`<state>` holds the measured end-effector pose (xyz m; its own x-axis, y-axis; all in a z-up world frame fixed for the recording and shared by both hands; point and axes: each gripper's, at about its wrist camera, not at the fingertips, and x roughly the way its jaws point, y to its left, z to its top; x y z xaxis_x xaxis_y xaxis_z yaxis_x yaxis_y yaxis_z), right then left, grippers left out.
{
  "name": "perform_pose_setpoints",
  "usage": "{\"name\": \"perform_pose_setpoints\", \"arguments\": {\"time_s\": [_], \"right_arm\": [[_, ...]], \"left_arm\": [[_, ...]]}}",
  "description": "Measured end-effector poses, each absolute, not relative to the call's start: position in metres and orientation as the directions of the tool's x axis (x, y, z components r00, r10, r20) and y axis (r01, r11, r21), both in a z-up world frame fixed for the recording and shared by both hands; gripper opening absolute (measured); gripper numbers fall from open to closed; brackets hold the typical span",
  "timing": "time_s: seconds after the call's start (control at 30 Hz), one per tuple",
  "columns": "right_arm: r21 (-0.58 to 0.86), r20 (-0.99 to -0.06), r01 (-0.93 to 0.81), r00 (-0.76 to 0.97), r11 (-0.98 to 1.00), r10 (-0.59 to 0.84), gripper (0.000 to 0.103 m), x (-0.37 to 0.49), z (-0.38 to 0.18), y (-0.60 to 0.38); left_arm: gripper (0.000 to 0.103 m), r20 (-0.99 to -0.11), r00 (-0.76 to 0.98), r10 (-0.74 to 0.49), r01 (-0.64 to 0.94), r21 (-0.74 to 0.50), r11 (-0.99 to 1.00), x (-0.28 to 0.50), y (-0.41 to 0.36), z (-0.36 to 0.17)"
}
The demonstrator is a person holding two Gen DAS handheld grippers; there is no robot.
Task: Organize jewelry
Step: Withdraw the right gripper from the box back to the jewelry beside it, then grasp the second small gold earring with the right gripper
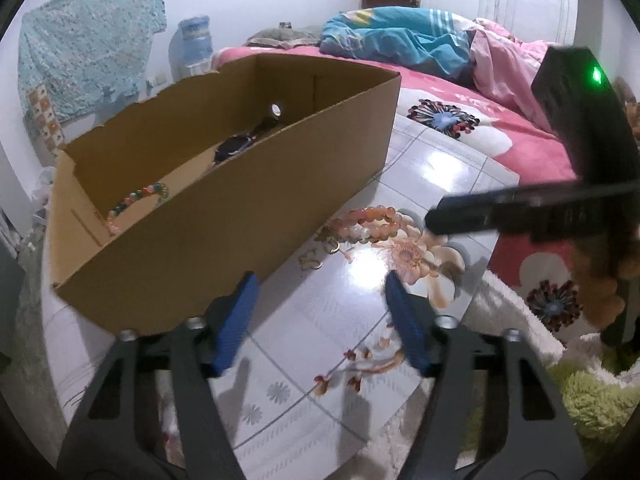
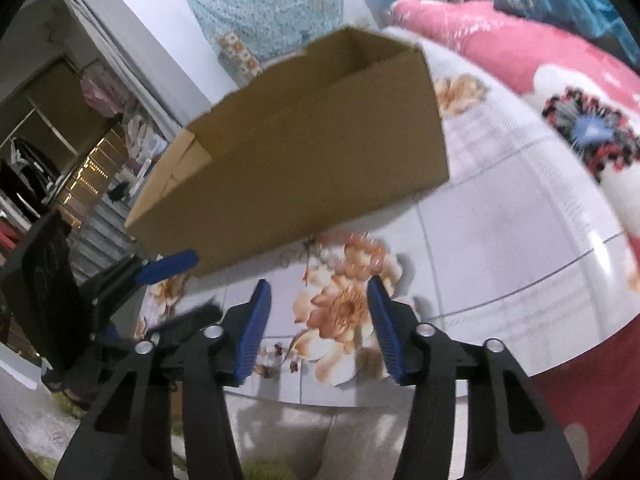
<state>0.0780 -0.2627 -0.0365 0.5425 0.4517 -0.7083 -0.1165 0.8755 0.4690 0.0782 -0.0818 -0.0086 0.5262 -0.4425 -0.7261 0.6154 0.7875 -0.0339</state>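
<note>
An open cardboard box [image 1: 224,216] stands on a glossy floral table [image 1: 432,168]. Inside lie a multicolour bead bracelet [image 1: 136,200] and a dark watch [image 1: 240,144]. A pile of peach bead bracelets [image 1: 372,224] and small gold pieces [image 1: 316,258] lie on the table just right of the box. My left gripper [image 1: 320,284] is open and empty, a little short of the gold pieces. My right gripper [image 2: 318,292] is open and empty, just short of the blurred peach beads [image 2: 356,256]; its dark fingertip [image 1: 472,214] shows beside the beads. The box [image 2: 304,160] stands beyond.
A pink flowered bed [image 1: 540,148] with a blue blanket [image 1: 396,40] lies behind and right of the table. A green shaggy rug [image 1: 592,400] is below at the right. A water bottle [image 1: 196,40] stands by the far wall. A wardrobe [image 2: 60,140] is at the left.
</note>
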Motion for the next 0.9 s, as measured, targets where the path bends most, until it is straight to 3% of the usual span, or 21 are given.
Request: {"name": "perform_pose_setpoints", "arguments": {"time_s": [0.27,0.47,0.6,0.77,0.9], "right_arm": [[0.464,-0.720,-0.139,0.515,0.875,0.464,0.043,0.086,-0.048,-0.253],[0.478,-0.719,-0.134,0.507,0.868,0.475,0.043,0.092,-0.053,-0.257],[0.493,-0.713,-0.136,0.503,0.859,0.489,0.043,0.096,-0.056,-0.257],[0.504,-0.709,-0.145,0.493,0.851,0.504,0.043,0.097,-0.059,-0.252],[0.507,-0.705,-0.152,0.493,0.848,0.510,0.043,0.096,-0.059,-0.249]], "left_arm": [[0.033,-0.762,0.496,-0.416,0.637,-0.007,0.771,0.101,-0.104,-0.027],[0.030,-0.784,0.500,-0.368,0.637,0.045,0.769,0.112,-0.109,-0.038],[0.019,-0.787,0.495,-0.369,0.629,0.031,0.777,0.120,-0.105,-0.037],[0.019,-0.787,0.480,-0.388,0.622,-0.007,0.783,0.126,-0.101,-0.036],[0.028,-0.789,0.462,-0.406,0.648,-0.012,0.761,0.122,-0.103,-0.034]]}}
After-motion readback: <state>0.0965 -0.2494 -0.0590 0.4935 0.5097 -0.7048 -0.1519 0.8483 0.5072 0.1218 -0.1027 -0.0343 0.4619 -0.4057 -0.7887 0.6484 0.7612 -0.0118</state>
